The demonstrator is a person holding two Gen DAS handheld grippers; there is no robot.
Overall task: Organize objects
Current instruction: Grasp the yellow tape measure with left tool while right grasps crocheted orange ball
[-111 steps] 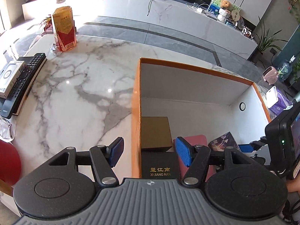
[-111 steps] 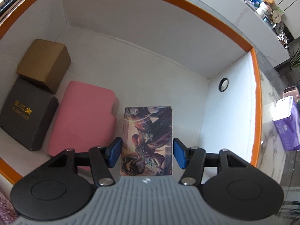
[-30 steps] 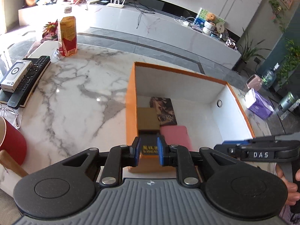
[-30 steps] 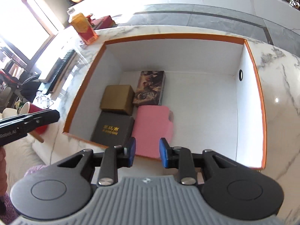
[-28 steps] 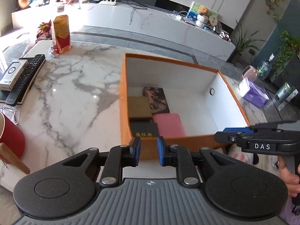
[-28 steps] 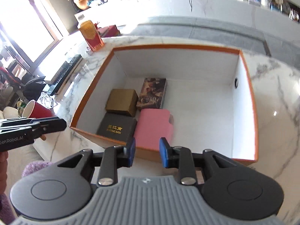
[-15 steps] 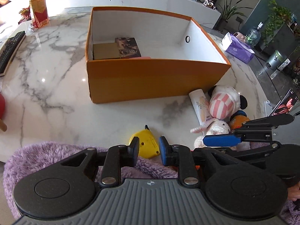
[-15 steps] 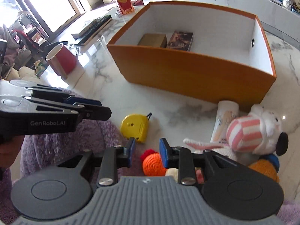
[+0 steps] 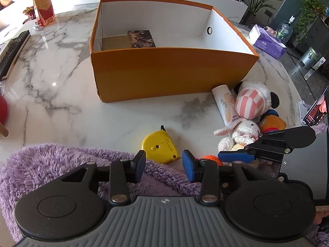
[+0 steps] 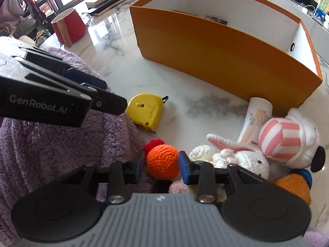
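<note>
The orange cardboard box (image 9: 168, 72) stands mid-table with a brown box (image 9: 115, 43) and a dark picture box (image 9: 141, 39) inside. A yellow tape measure (image 9: 159, 148) lies just beyond my left gripper (image 9: 164, 164), whose jaws are opening with nothing pressed between the pads. In the right wrist view an orange crochet ball (image 10: 162, 160) sits between the pads of my right gripper (image 10: 161, 165). Its jaws are opening too, and they do not squeeze the ball. The tape measure (image 10: 147, 110) lies beyond the ball, under the left gripper (image 10: 113, 94).
Purple fuzzy fabric (image 9: 51, 164) covers the near table edge. Right of the ball lie a white crochet bunny (image 10: 242, 158), a pink-striped plush (image 10: 287, 140), a cream tube (image 10: 255, 119) and an orange plush (image 10: 294, 187). A red cup (image 10: 70, 24) and a remote (image 9: 12, 51) are at left.
Both grippers pulled back from above the box to the near table edge and came lower. Both pairs of jaws have widened, and the right one now straddles the orange ball.
</note>
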